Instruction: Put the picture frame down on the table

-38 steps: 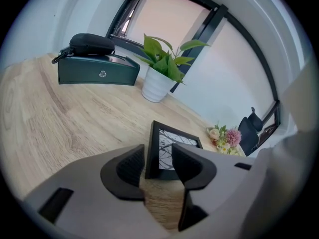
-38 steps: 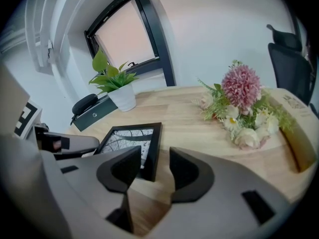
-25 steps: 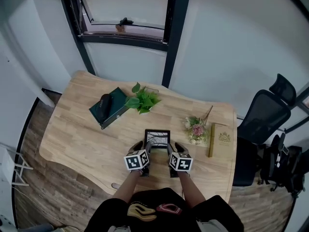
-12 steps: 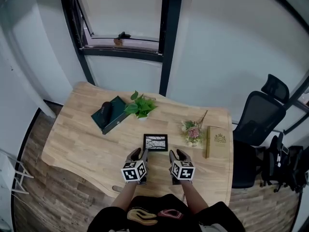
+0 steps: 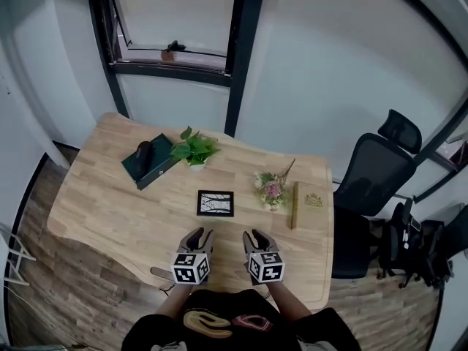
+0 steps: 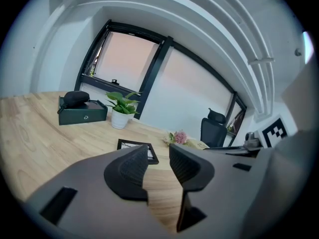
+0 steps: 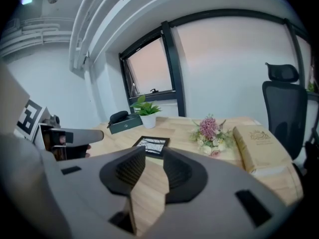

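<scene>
The black picture frame (image 5: 215, 203) lies flat on the wooden table (image 5: 102, 210), near its middle. Both grippers hang back over the front edge, apart from the frame. My left gripper (image 5: 197, 237) is open with nothing between its fingers, and the right gripper (image 5: 255, 238) stands the same. The left gripper view shows the frame (image 6: 130, 145) just beyond the left gripper (image 6: 158, 158), partly hidden by one jaw. Ahead of the right gripper (image 7: 154, 161), the frame (image 7: 152, 145) lies flat with its picture facing up.
A dark green box (image 5: 148, 162) with a black object on top sits at the back left, next to a potted plant (image 5: 191, 151). A flower bunch (image 5: 270, 190) and a tan book (image 5: 311, 205) lie right of the frame. An office chair (image 5: 373, 174) stands off the right end.
Both grippers held the frame upright a second ago. They have let go, the frame lies flat, and the grippers have drawn back toward the front edge.
</scene>
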Action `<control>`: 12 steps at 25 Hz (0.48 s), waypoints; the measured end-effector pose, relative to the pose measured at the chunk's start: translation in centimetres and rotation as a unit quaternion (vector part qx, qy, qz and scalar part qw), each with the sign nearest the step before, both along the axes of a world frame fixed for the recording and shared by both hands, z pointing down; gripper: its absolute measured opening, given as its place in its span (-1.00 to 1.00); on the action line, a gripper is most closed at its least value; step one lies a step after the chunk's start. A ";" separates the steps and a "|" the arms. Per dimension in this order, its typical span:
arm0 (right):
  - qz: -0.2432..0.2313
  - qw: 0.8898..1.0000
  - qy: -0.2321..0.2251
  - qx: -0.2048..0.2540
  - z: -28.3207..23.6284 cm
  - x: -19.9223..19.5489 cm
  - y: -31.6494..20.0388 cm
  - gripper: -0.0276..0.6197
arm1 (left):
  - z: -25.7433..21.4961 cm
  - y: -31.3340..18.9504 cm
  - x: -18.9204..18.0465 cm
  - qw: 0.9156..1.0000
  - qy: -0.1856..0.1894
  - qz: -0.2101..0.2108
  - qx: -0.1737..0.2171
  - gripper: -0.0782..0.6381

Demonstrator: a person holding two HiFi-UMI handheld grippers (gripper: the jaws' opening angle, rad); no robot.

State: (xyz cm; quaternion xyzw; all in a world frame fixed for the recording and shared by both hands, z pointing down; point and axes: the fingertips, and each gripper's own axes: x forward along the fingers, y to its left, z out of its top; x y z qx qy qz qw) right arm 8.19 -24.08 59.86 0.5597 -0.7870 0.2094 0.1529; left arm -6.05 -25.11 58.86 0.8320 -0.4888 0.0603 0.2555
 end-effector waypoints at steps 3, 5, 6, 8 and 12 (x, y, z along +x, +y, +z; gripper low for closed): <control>-0.004 1.000 0.003 0.008 -0.3 0.7 1.9 -0.56 | -1.1 1.9 1.1 1.000 -0.005 0.013 0.020 -0.39; 0.006 1.000 0.002 0.015 -0.7 1.5 3.0 -0.58 | -1.8 2.8 1.5 0.999 -0.008 0.010 0.033 -0.40; 0.013 1.000 0.000 0.020 -0.9 2.0 3.4 -0.59 | -2.1 3.2 1.6 0.999 -0.010 0.008 0.040 -0.40; 0.027 0.999 -0.007 0.030 -1.5 2.7 4.3 -0.61 | -2.9 4.0 2.0 0.998 -0.013 0.004 0.054 -0.41; 0.033 0.999 -0.029 0.031 -2.0 3.6 5.5 -0.62 | -3.7 5.7 3.1 0.997 -0.017 0.004 0.070 -0.43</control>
